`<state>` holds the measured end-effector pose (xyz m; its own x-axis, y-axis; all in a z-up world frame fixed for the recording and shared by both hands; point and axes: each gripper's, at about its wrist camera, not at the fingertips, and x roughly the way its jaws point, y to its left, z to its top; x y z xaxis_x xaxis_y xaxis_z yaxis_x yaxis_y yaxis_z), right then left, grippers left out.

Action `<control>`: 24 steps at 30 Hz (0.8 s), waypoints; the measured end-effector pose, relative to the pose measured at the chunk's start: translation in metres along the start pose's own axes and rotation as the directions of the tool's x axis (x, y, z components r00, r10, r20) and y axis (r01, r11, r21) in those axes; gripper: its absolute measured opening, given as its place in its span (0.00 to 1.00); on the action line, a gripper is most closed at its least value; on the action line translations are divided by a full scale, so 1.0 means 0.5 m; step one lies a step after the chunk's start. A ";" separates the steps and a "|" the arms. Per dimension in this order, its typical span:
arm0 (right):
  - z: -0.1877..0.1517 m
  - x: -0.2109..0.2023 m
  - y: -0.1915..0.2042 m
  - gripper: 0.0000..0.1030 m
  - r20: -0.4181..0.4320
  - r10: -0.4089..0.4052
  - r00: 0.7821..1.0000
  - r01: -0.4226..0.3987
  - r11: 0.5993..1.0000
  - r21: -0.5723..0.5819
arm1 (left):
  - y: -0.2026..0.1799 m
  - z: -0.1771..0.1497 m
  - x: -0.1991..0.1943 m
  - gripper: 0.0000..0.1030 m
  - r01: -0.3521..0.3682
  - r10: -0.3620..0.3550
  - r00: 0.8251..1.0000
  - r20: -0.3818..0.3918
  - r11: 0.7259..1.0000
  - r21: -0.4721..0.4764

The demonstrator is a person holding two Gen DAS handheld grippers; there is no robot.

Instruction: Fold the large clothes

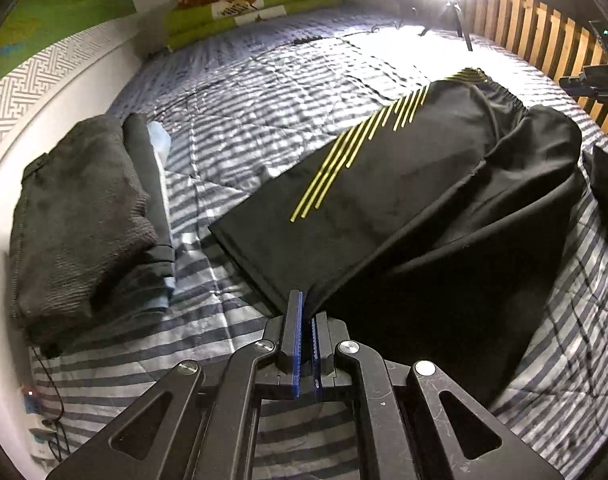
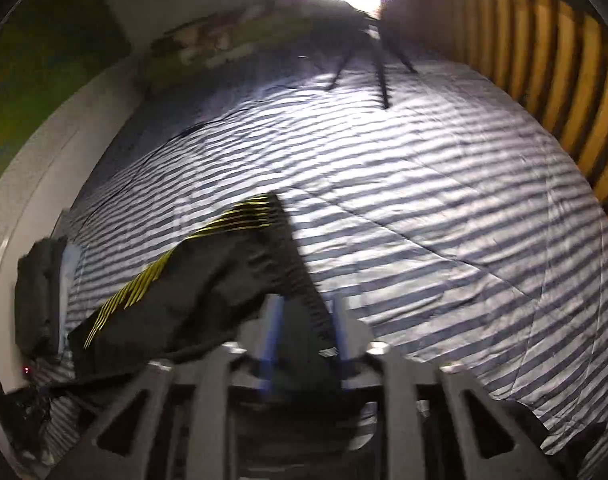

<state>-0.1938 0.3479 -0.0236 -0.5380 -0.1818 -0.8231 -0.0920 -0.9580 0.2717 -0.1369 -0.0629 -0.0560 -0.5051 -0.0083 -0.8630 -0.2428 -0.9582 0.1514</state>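
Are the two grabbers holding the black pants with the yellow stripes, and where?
The left hand-held gripper pinches the black pants at a corner of the leg hem. The right hand-held gripper stands open around the fabric, not pinching it.

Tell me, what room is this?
Probably a bedroom. There is a striped quilt spread over a bed, black trousers lying on it, folded clothes piled beside them, and a wooden slatted rail along one side.
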 end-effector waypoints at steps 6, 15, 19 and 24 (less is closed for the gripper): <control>0.008 0.082 -0.003 0.33 -0.135 0.084 0.987 -0.085 0.996 0.004 | -0.012 -0.007 0.013 0.03 0.005 -0.005 1.000 -0.018 1.000 0.003; -0.004 0.060 0.035 0.03 -0.062 0.118 0.991 -0.121 0.992 -0.038 | -0.020 -0.013 -0.035 0.03 -0.020 0.020 1.000 0.012 1.000 0.020; 0.047 -0.034 0.028 0.03 0.105 0.173 0.979 -0.173 0.985 -0.004 | 0.009 0.010 -0.064 0.03 -0.027 0.027 0.998 0.058 1.000 -0.004; 0.144 0.011 0.088 0.02 0.143 0.136 0.980 -0.132 0.991 -0.039 | 0.058 0.055 -0.023 0.03 -0.049 0.051 0.997 0.051 0.998 -0.039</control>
<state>-0.2612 0.3206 0.0201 -0.6600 -0.2766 -0.6985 0.0125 -0.9337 0.3579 -0.1609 -0.0829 -0.0281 -0.5588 -0.0425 -0.8282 -0.1854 -0.9670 0.1746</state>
